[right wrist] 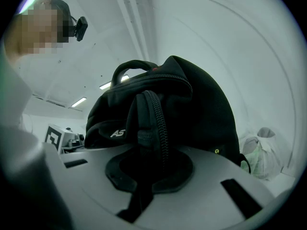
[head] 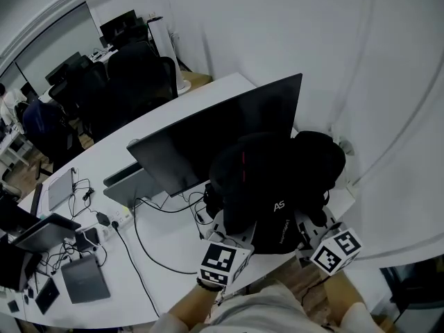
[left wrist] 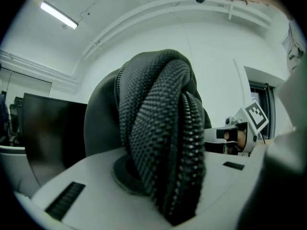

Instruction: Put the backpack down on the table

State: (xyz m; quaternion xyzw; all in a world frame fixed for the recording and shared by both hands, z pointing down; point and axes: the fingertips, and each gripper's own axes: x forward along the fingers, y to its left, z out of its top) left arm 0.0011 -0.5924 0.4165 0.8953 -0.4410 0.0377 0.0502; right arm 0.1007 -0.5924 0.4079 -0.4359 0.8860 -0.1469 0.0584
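Observation:
A black backpack (head: 270, 179) with a red zip pull hangs in front of me over the white table's (head: 173, 245) near right end, just before a dark monitor (head: 222, 134). My left gripper (head: 232, 240) grips it from the lower left. Its jaws are shut on a fold of woven mesh fabric of the backpack (left wrist: 160, 143). From the lower right, my right gripper (head: 310, 233) is shut on a zippered edge of the backpack (right wrist: 153, 128). Both sets of fingertips are hidden under the bag in the head view. I cannot tell whether its bottom touches the table.
Black cables (head: 139, 248) and a power strip (head: 114, 220) lie left of the bag. Laptops and tablets (head: 83, 277) sit at the table's left end. Office chairs (head: 132, 82) stand beyond it. A white wall (head: 388, 82) closes the right side, with a pale bag (right wrist: 259, 152) low beside it.

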